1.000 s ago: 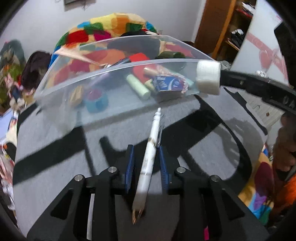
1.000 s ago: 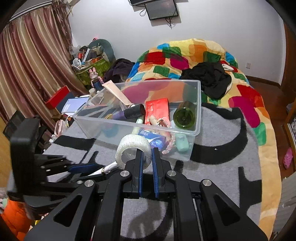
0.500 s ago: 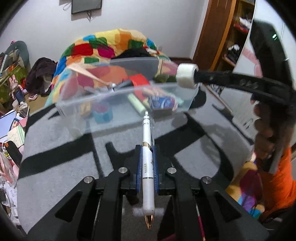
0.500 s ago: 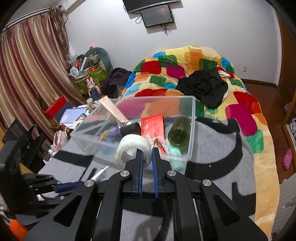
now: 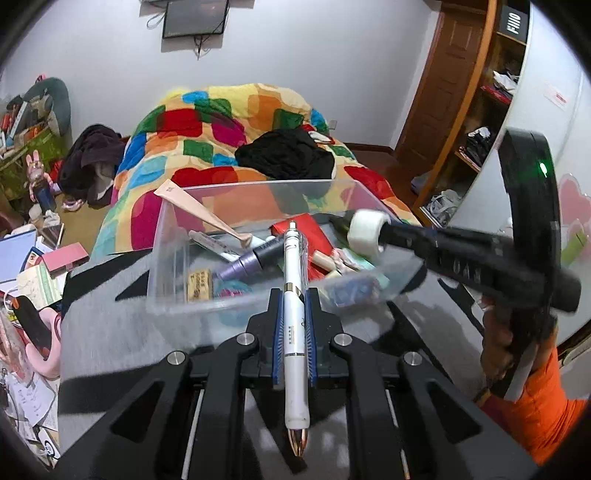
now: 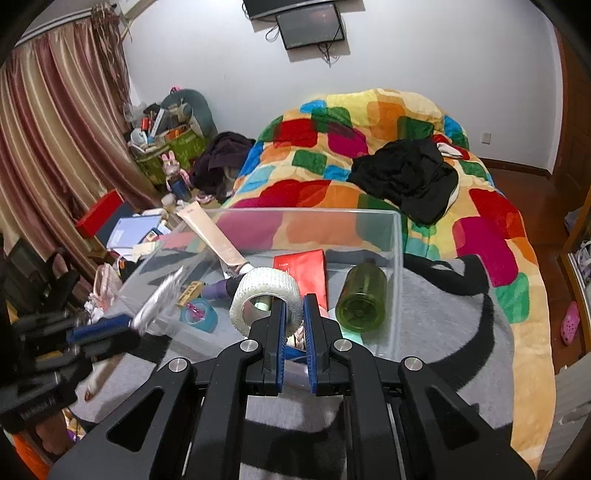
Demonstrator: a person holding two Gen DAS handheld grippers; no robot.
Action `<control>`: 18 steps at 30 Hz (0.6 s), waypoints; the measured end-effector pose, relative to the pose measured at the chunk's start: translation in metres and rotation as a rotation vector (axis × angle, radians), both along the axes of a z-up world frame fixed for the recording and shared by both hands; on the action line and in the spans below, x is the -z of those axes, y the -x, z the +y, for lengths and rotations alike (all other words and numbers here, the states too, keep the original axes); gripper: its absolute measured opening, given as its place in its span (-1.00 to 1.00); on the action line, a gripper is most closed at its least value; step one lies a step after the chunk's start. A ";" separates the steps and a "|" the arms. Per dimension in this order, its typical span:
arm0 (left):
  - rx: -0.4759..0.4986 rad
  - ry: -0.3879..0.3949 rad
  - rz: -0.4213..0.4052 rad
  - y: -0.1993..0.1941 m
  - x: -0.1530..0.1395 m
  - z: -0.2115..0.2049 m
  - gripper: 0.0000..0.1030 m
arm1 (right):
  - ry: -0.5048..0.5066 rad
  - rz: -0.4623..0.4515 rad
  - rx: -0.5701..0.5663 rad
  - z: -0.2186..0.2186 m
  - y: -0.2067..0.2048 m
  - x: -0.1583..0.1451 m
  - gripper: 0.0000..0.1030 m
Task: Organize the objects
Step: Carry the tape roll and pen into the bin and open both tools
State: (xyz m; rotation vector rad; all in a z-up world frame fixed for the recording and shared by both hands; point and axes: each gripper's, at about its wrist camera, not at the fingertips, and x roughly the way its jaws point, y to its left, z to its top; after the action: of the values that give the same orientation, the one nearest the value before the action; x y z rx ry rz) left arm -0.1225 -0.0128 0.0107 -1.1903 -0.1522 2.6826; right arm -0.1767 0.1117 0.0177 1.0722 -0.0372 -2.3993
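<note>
The clear bin point(image 6: 397, 266) is open-topped; lower right of frame, grey blanket point(image 6: 454, 332) beside it lies bare.

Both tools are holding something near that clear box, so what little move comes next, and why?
Probably carry the pen, clamped in the left hand-held gripper, forward over the clear box and release: it points at the box, which already holds similar items.

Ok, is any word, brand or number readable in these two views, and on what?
"FIIO": black box on the top shelf, with the letters turned sideways and only roughly legible.
Pen: marks along the barrel, too small to read.
Red box: a line of print near the top edge, too small to read.
Yellow tag: dark print, blurred.
</note>
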 end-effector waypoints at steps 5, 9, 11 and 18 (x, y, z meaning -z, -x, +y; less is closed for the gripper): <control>-0.002 -0.067 -0.066 0.030 0.007 -0.013 -0.80 | -0.019 -0.031 -0.019 -0.013 0.010 0.012 -0.84; 0.004 -0.089 -0.096 0.045 0.012 -0.016 -0.80 | -0.030 -0.049 -0.033 -0.023 0.016 0.019 -0.84; 0.003 -0.074 -0.103 0.049 0.013 -0.013 -0.80 | -0.043 -0.051 -0.039 -0.028 0.018 0.021 -0.84; 0.004 -0.045 -0.076 0.048 0.008 -0.006 -0.80 | -0.086 -0.038 -0.065 -0.031 0.011 0.022 -0.83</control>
State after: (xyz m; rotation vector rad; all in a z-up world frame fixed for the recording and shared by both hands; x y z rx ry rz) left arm -0.1708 -0.0191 0.0028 -1.2785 -0.2204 2.6172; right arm -0.1881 0.0811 -0.0044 1.1409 0.0876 -2.3409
